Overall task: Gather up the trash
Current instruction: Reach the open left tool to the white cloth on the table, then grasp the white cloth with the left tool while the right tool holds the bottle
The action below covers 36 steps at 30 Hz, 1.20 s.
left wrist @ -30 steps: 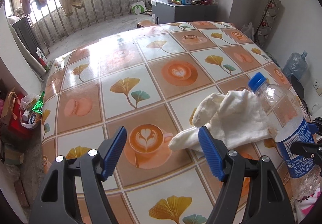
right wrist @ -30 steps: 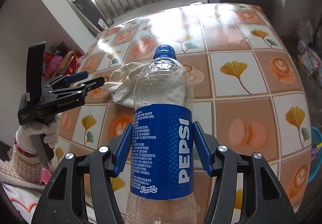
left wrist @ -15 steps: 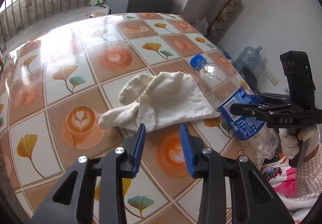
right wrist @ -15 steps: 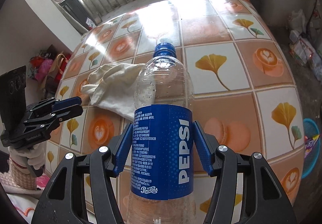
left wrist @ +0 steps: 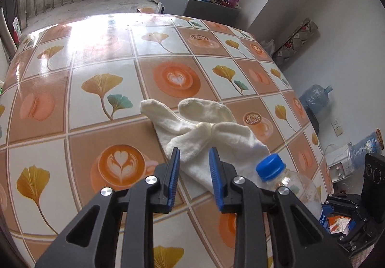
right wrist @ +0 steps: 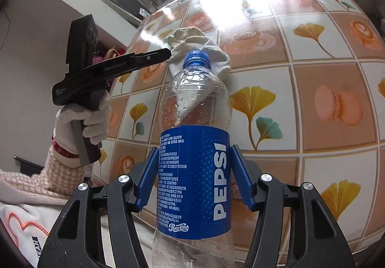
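A crumpled white cloth (left wrist: 207,123) lies on the tiled tablecloth, and in the right wrist view the cloth (right wrist: 192,39) shows beyond the bottle cap. My left gripper (left wrist: 193,154) hovers just over the cloth's near edge. Its jaws are closing to a narrow gap, with no fold pinched between the pads. A gloved hand (right wrist: 81,121) holds that left gripper (right wrist: 166,52). My right gripper (right wrist: 194,148) is shut on a clear Pepsi bottle (right wrist: 192,99) with a blue cap and label, held upright near the table's edge. In the left wrist view the bottle (left wrist: 288,183) rises at the lower right.
The table (left wrist: 96,75) wears a glossy cloth printed with leaves and coffee cups. To its right, on the floor, stand water jugs (left wrist: 315,97). A grey cabinet (left wrist: 197,3) loaded with clutter stands behind the table, in front of a barred railing.
The left gripper's jaws went from wide apart to a narrow gap, and it swung right and down toward the cloth. The right gripper kept its hold on the bottle while shifting slightly.
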Motion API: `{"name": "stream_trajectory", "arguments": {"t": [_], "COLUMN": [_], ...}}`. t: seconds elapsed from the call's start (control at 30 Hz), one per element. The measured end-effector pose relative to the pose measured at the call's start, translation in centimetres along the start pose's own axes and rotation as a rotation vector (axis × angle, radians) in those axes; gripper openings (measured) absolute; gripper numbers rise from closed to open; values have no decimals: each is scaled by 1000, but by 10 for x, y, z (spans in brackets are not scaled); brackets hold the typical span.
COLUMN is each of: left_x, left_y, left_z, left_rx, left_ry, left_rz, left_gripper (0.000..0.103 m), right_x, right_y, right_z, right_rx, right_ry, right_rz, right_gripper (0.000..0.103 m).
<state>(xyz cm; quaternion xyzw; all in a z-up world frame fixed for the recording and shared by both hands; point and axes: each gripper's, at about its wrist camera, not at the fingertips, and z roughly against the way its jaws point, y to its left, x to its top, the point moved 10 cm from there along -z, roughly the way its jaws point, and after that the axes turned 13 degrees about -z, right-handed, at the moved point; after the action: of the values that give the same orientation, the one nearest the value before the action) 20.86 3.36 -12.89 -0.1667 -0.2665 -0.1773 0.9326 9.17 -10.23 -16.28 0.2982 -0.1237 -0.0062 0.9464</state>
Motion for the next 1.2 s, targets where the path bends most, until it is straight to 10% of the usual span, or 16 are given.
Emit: {"name": "stream_trajectory", "arguments": {"t": [0.4,0.8,0.97,1.2], "left_x": [7,7,1,-9], "left_y": [-65,-71,-74,-81], "left_z": [-15,-41,-43,-37], "left_rx": [-148,139,224,157], "left_ry": [26,27,-4,-2], "left_rz": [-49,-137,-311,-449], "left_gripper": [50,62,47,20], "right_x": [56,50,48,50], "right_y": [-78,-87,-97,-101], "right_z": [54,46,53,56], "right_rx": [-218,-193,-146,-120], "right_ry": [-283,-311,-325,-328], "right_rz": [-203,-218,-230,-235], "right_gripper": [56,57,57,57]}}
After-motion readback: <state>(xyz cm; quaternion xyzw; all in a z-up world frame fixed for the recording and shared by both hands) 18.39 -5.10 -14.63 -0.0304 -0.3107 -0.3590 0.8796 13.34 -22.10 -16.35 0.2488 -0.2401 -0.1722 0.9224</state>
